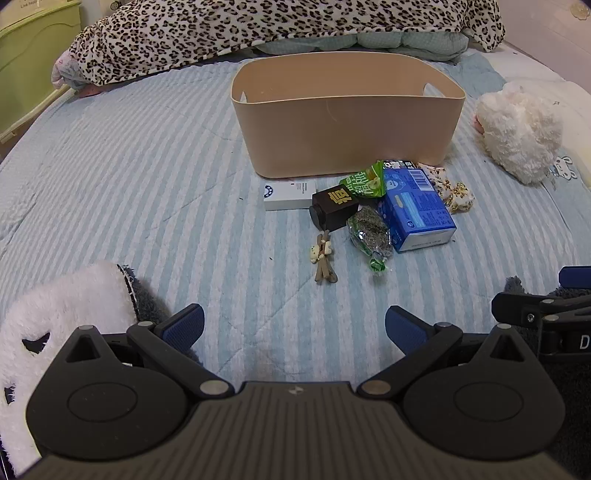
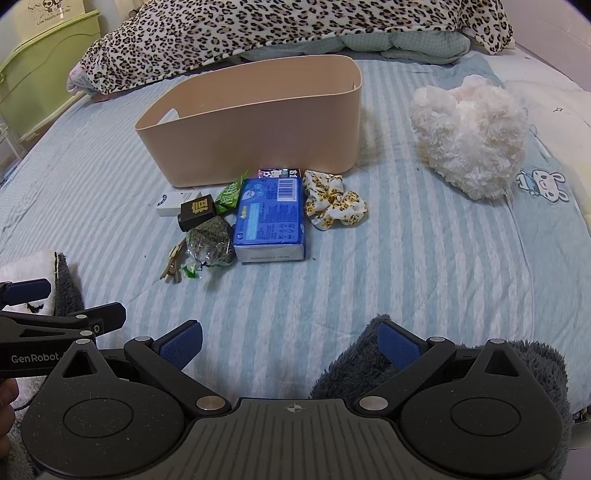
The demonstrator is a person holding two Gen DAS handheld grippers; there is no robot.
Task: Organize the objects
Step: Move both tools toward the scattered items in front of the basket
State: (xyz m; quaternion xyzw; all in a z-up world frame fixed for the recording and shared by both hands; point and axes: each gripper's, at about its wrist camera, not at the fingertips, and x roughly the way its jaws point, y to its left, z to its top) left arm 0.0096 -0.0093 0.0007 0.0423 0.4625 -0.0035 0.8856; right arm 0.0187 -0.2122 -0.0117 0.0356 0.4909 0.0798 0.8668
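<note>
A beige bin (image 1: 347,125) (image 2: 255,125) stands on the striped bed. In front of it lies a small pile: a blue box (image 1: 417,210) (image 2: 271,218), a white box (image 1: 290,195) (image 2: 173,204), a black box (image 1: 334,206) (image 2: 197,214), a green packet (image 1: 364,182) (image 2: 229,194), a clear bag of dark bits (image 1: 369,232) (image 2: 210,240), a wooden clip toy (image 1: 323,258) (image 2: 173,264) and a flowered scrunchie (image 1: 452,188) (image 2: 334,201). My left gripper (image 1: 294,326) and right gripper (image 2: 290,345) are open and empty, well short of the pile.
A cream plush toy (image 1: 517,129) (image 2: 472,136) lies right of the bin. A white and grey fluffy item (image 1: 62,314) (image 2: 369,358) lies under the grippers. A leopard blanket (image 1: 258,29) is heaped behind the bin. A green cabinet (image 2: 40,62) stands far left.
</note>
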